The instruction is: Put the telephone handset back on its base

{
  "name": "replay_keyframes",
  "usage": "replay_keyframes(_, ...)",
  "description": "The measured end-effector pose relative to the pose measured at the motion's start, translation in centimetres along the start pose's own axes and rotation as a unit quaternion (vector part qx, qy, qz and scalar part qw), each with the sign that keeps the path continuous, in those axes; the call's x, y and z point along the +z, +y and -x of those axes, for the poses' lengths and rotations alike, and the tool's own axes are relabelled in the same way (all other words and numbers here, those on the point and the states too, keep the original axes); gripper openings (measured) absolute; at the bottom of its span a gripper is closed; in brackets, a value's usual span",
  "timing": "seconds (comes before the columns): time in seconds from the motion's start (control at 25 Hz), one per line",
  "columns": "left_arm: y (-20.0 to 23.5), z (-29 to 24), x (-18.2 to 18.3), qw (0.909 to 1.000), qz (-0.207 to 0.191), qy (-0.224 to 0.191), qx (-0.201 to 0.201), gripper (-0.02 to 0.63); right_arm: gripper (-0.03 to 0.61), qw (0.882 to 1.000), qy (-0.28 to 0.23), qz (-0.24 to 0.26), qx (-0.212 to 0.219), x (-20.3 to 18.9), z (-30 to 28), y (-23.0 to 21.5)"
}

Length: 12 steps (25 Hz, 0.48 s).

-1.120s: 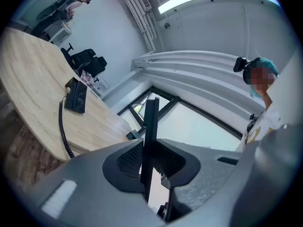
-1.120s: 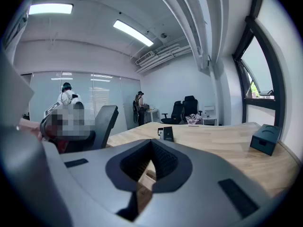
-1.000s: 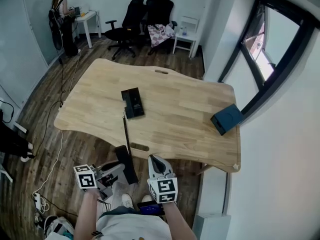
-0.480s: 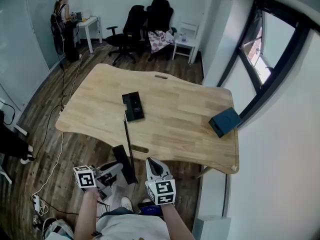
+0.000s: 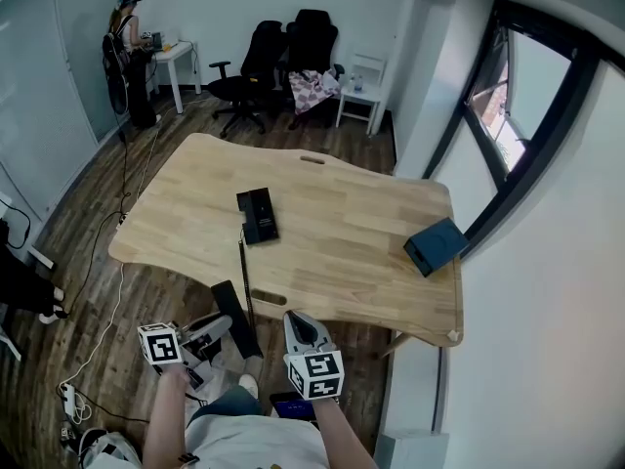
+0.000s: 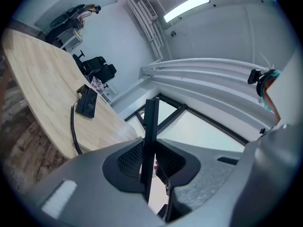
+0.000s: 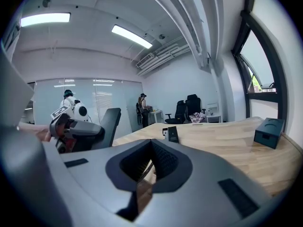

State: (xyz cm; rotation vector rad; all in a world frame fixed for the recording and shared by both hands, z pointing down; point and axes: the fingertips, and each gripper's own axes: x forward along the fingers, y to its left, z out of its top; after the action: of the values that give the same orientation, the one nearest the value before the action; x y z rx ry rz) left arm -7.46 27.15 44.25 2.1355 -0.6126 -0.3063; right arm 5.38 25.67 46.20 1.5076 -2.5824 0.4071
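Steep overhead head view; low gripper views toward table (image 5: pixel 342 225)

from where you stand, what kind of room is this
Most likely an office: black office chairs by the far wall, a large wooden desk bearing a telephone base, and a person at a small white desk.

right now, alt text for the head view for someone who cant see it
Seen from above, the left gripper holds a black handset just off the near edge of a wooden table, its cord running to the base on top. The right gripper beside it is empty.
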Motion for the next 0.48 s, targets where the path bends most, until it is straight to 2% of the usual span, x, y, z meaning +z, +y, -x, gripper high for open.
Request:
replay_keyframes(0.12,0.4,-0.7,1.0,1.0000,0.000,-0.008,-0.002,0.072,0.006,1.000,-0.007,-0.009,0.000,0.3,-0.7,-0.9)
replay_keyframes(0.28,1.4,-2.0,2.5,0.9999,-0.010,0.000,-0.003,0.072,0.006,1.000,-0.010,-0.012,-0.003,0.9,-2.5,-2.1)
replay_keyframes(0.48,4.0,-6.0,5.1,0.9998,0.000,0.008,-0.021,0.072,0.006,0.999,-0.020,-0.021,-0.019,1.7,-5.6,-5.1)
